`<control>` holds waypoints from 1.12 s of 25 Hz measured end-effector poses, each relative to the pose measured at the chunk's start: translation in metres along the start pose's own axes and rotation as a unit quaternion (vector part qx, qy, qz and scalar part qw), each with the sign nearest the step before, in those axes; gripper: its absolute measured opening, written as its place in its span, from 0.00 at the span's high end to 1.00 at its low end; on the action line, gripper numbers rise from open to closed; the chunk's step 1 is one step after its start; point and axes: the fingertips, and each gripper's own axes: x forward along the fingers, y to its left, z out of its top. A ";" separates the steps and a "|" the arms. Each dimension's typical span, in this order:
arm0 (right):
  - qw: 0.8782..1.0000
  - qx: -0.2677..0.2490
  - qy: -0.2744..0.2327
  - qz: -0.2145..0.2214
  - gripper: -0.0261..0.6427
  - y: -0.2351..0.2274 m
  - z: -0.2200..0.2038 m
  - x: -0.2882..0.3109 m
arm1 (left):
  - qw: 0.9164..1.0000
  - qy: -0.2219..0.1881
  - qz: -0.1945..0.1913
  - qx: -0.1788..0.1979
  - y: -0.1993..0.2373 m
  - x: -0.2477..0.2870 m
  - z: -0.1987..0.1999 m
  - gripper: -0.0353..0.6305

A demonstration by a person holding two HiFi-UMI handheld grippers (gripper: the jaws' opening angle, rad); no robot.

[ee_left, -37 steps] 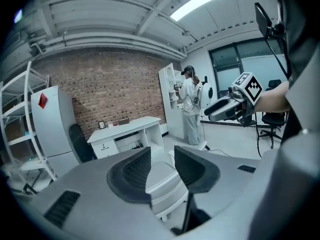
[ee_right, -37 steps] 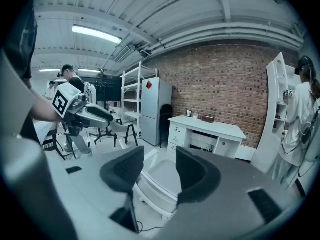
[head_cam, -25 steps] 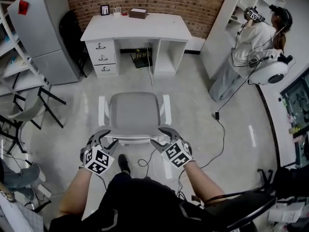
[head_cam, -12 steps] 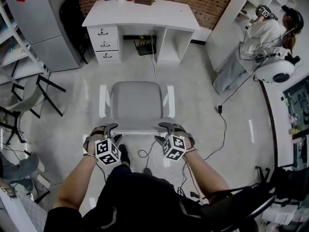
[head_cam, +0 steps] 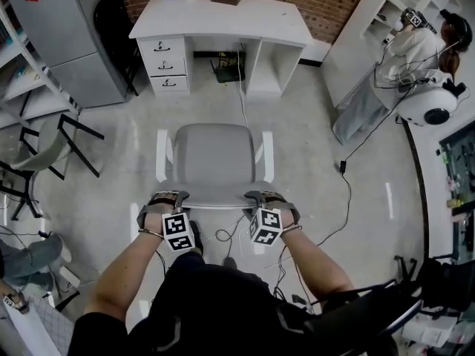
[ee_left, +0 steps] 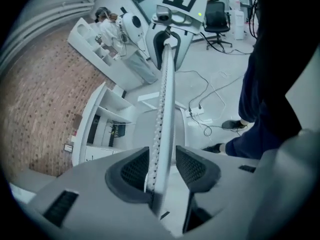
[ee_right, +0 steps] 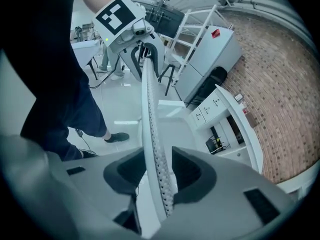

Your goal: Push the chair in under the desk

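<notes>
A chair with a grey seat (head_cam: 215, 162) and white armrests faces the white desk (head_cam: 223, 17), with a stretch of floor between them. Both grippers sit on the top edge of the chair's backrest (head_cam: 215, 201). My left gripper (head_cam: 169, 196) is at its left end and my right gripper (head_cam: 257, 196) at its right end. In the left gripper view the thin perforated backrest (ee_left: 165, 84) runs between the closing jaws of the left gripper (ee_left: 162, 166), with a thin gap at one pad. In the right gripper view the closing right gripper (ee_right: 154, 171) has both pads against the backrest (ee_right: 147, 109).
The desk's knee space holds a black device (head_cam: 226, 71) and cables; a cable (head_cam: 239, 110) runs along the floor toward the chair. A grey cabinet (head_cam: 67, 43) and a folding chair (head_cam: 44, 154) stand left. A person (head_cam: 423, 50) stands by the right shelves. A black office chair (head_cam: 386, 310) is behind right.
Both grippers rose from behind the backrest onto its top edge and their jaws narrowed around it. The view shifted slightly toward the desk. The chair stays put.
</notes>
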 end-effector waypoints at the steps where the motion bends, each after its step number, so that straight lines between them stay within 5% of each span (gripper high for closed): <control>1: 1.000 -0.006 0.001 0.001 0.74 0.000 0.000 0.002 | 1.000 0.009 -0.003 0.014 0.000 0.002 -0.001 0.71; 3: 1.000 -0.015 0.003 0.003 0.75 0.001 -0.001 0.004 | 0.999 0.017 -0.008 0.029 0.000 0.005 -0.003 0.80; 11: 0.998 -0.052 0.017 0.010 0.86 0.007 -0.005 0.014 | 0.997 0.035 -0.032 0.067 -0.007 0.015 -0.007 0.89; 28: 0.998 -0.056 0.027 0.025 0.88 -0.027 -0.001 0.035 | 0.997 0.034 -0.048 0.057 0.026 0.037 -0.016 0.93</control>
